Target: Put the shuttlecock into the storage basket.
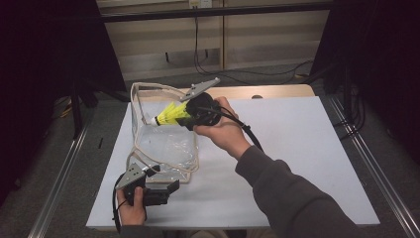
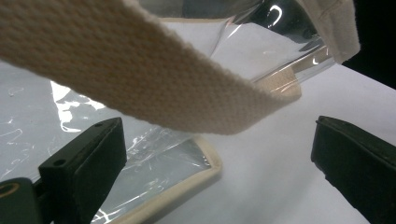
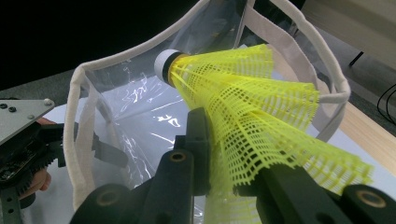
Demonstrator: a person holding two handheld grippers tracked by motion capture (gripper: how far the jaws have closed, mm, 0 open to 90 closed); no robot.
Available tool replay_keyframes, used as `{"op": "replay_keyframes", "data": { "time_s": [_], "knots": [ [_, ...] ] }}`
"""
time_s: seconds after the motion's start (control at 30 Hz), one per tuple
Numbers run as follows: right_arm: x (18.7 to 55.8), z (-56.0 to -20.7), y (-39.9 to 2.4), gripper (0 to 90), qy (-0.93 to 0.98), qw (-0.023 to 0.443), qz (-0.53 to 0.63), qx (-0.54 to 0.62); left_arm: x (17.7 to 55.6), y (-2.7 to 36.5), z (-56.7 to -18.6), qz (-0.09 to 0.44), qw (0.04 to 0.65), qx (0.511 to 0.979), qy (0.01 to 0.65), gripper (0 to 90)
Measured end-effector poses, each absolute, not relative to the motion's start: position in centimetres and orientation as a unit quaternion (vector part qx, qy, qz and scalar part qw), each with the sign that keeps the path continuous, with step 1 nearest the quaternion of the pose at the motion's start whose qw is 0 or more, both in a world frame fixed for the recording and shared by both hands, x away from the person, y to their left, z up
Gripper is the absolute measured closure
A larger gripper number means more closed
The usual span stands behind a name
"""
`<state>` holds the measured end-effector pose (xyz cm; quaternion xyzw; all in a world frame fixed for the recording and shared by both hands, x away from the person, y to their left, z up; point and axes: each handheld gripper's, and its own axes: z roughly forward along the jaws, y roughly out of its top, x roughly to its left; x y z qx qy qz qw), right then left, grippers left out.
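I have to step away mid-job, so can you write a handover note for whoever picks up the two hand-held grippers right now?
Right hand-held gripper: shut on the yellow plastic mesh shuttlecock, white tip pointing into the bag mouth.
Left hand-held gripper: jaws open at the near corner of the clear plastic bag with beige fabric trim; its beige woven strap hangs just above them, ungripped.
Done: shuttlecock picked up, brought to the opening.
Left: probably steady the bag, put the shuttlecock inside, release.
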<state>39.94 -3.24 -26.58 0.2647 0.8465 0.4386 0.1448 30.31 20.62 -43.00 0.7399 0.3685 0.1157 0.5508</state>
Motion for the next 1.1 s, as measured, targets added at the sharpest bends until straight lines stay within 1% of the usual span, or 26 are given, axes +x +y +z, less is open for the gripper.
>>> {"op": "replay_keyframes", "data": {
  "time_s": [1.1],
  "knots": [
    [40.6,-27.9,-1.1,80.0,0.857,0.148,0.421,0.258,30.3,20.6,-43.1,0.119,0.551,0.738,0.371,3.4]
  ]
}}
